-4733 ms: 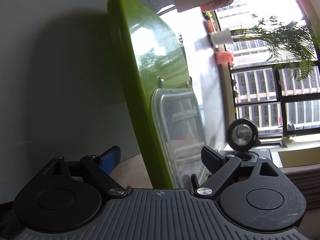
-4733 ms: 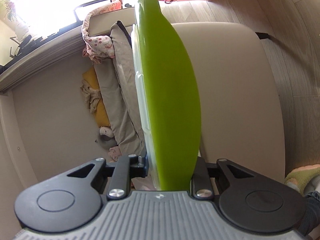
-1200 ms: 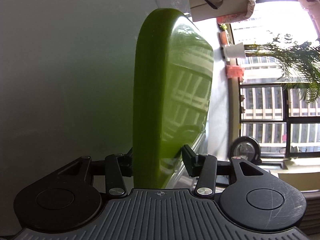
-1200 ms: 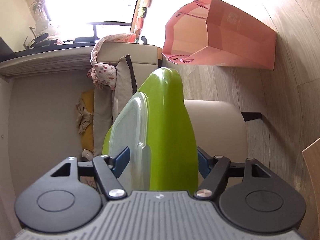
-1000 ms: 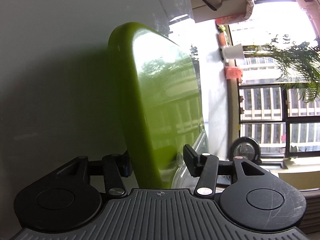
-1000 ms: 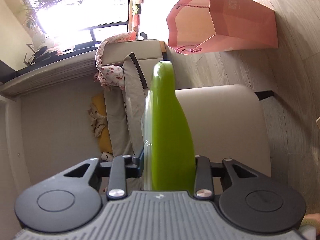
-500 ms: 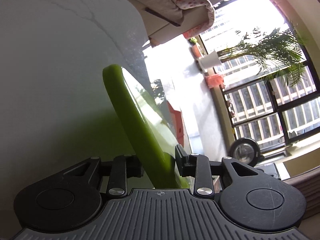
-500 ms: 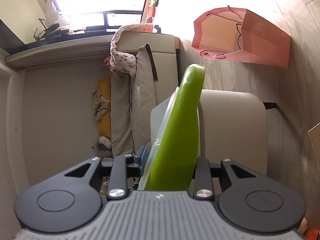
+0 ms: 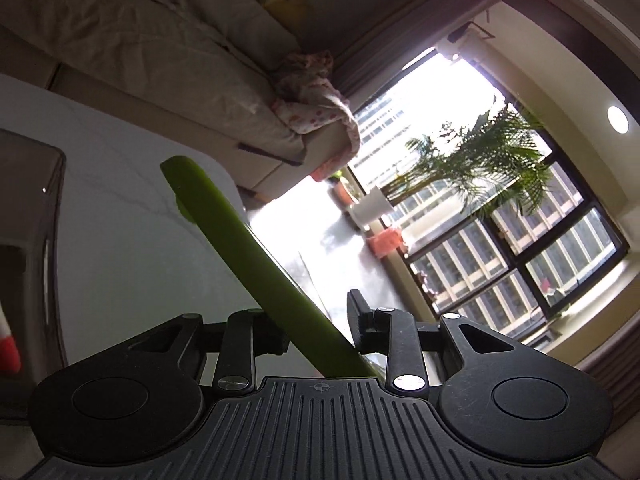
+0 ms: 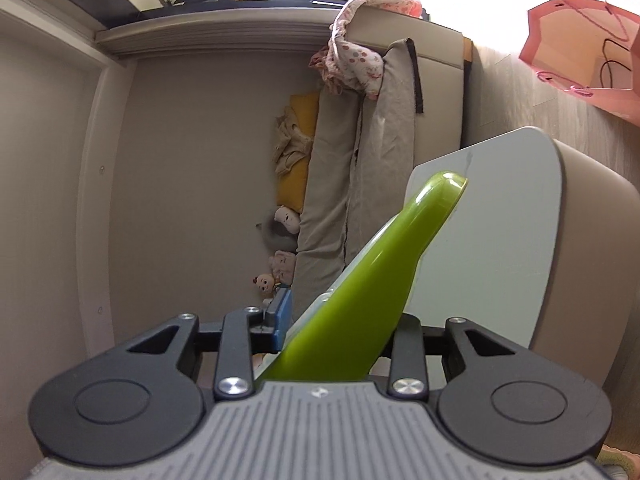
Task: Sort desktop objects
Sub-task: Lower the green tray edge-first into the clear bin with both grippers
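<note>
Left gripper (image 9: 318, 330): jaws clamped on the green tray (image 9: 256, 264).
Right gripper (image 10: 340, 330): jaws closed on the same tray (image 10: 372, 276).
Tray: held tilted above the desk (image 9: 132, 240).

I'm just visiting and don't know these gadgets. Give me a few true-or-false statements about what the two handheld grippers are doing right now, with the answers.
1. Both grippers hold the same green tray. True: the left gripper and the right gripper each clamp an end of it.
2. The tray lies flat on the white table. False: it is tilted and held by the grippers.
3. A pink paper bag lies on the floor. True.
4. The right gripper is empty. False: it is shut on the tray.
5. A potted palm stands by the window. True.
</note>
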Demonstrator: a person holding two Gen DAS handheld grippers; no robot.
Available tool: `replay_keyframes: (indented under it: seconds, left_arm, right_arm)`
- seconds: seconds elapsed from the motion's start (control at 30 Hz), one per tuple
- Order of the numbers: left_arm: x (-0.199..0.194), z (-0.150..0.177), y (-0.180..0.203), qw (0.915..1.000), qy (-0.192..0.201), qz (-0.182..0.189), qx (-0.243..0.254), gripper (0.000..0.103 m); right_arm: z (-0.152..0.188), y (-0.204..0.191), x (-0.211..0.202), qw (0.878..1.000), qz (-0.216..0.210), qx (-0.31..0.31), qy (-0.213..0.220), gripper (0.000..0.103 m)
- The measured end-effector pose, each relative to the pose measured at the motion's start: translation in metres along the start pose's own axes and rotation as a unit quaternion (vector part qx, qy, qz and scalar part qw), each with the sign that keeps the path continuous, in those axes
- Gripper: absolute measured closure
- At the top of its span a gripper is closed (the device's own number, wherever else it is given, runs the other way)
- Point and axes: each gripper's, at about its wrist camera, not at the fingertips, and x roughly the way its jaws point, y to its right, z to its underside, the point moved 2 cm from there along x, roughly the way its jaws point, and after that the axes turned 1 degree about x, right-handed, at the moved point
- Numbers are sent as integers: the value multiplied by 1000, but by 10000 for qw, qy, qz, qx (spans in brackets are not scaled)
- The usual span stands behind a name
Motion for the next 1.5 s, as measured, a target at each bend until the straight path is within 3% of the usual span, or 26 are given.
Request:
replay_keyframes:
  seconds: [0.27, 0.47, 0.67, 0.73, 0.83, 0.9, 0.93, 1.03, 1.1, 1.17, 1.27, 1.5]
  left_arm:
    - [-138, -16, -38, 9926, 1104, -461, 193, 65]
    - [-243, -8, -111, 9778, 1865, -889, -341, 63]
    - [-300, 16, -173, 9640, 2156, -1222, -966, 58]
    - [-307, 27, -185, 9648, 2056, -1189, -1131, 48]
    - [-309, 42, -204, 9694, 1654, -1167, -1387, 42]
    - [-308, 50, -218, 9713, 1447, -786, -1718, 42]
    - [-310, 51, -223, 9710, 1363, -660, -1852, 36]
    - [-321, 52, -227, 9736, 1144, -907, -1757, 22]
    - [-335, 55, -230, 9742, 1094, -984, -1713, 18]
    - [-350, 58, -236, 9696, 1167, -1209, -1778, 10]
    - [-373, 60, -254, 9555, 1277, -1858, -1903, 10]
    - [-354, 22, -295, 9362, 1368, -2416, -2157, 10]
  right_arm:
    - [40, -66, 90, 9883, -469, -791, -1218, 67]
    - [95, -109, 189, 9578, -678, -1482, -2369, 66]
    - [152, -97, 260, 9371, -447, -1503, -3117, 65]
    - [162, -86, 265, 9358, -292, -1525, -3164, 65]
    - [170, -72, 266, 9374, 29, -1510, -3137, 67]
    - [169, -65, 266, 9402, 303, -1515, -3036, 67]
    - [168, -62, 266, 9414, 439, -1516, -2981, 66]
    - [163, -60, 260, 9451, 646, -1611, -2771, 66]
    - [162, -60, 259, 9443, 723, -1710, -2718, 65]
    - [164, -60, 257, 9432, 775, -1769, -2703, 65]
    - [167, -59, 257, 9432, 781, -1781, -2694, 64]
    - [169, -44, 259, 9465, 879, -1474, -2733, 63]
